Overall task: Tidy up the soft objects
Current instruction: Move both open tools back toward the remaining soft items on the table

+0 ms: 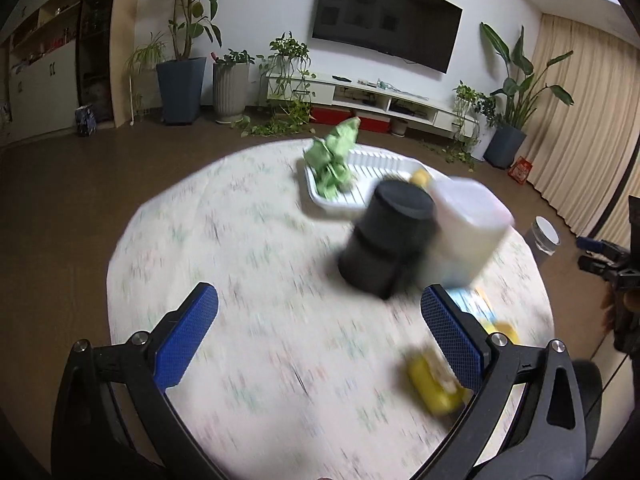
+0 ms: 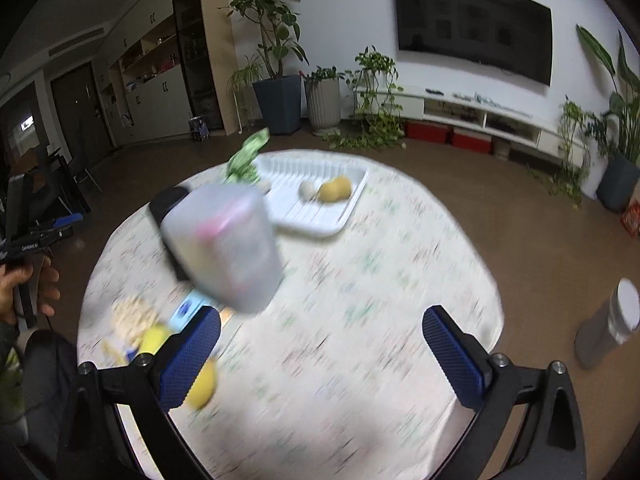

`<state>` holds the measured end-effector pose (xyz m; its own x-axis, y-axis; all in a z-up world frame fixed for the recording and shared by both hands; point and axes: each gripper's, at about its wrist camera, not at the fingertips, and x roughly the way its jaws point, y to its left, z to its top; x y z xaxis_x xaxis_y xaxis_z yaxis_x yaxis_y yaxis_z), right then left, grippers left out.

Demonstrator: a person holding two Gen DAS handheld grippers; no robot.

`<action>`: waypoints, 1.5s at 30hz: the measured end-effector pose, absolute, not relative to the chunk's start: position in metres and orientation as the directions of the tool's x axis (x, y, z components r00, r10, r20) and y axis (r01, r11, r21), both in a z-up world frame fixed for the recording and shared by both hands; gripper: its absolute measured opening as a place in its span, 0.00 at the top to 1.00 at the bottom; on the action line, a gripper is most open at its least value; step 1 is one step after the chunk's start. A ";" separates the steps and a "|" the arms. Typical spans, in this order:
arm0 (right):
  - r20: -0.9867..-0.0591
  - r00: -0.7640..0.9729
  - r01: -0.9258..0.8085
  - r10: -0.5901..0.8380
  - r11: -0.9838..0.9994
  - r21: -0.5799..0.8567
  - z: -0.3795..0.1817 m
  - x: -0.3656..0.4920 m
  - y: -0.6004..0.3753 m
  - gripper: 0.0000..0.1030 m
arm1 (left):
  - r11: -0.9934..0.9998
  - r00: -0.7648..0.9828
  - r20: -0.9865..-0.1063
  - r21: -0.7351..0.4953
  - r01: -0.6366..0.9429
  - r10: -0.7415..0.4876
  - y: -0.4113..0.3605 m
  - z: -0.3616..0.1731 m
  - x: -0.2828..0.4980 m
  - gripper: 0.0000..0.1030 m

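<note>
There was one round table with a flowery cloth. On it sat one white tray near the top middle of the frame. One green soft toy lay at the tray's left end, and one yellow soft toy lay inside with one small white thing. There was one black tub and one white tub. Two blurry yellow things lay at the lower right.
</note>
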<state>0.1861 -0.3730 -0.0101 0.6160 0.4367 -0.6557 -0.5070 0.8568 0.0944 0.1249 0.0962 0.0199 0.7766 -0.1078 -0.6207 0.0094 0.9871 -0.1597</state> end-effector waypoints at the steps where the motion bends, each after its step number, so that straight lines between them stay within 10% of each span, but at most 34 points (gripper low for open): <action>1: -0.657 0.614 -0.501 0.438 0.859 0.105 -0.015 0.175 -0.371 0.00 | 0.987 0.779 -0.617 -0.161 0.015 -0.112 0.087 0.017 0.111 0.00; 19: -0.744 0.590 -0.434 0.313 0.900 0.035 -0.090 0.095 -0.307 0.00 | 0.996 0.756 -0.648 -0.039 0.085 -0.090 -0.045 -0.039 0.052 0.00; 45: -0.807 0.522 -0.505 0.278 0.863 -0.030 -0.125 0.141 -0.267 0.27 | 0.999 0.706 -0.707 -0.053 -0.011 -0.030 -0.058 -0.070 0.093 0.00</action>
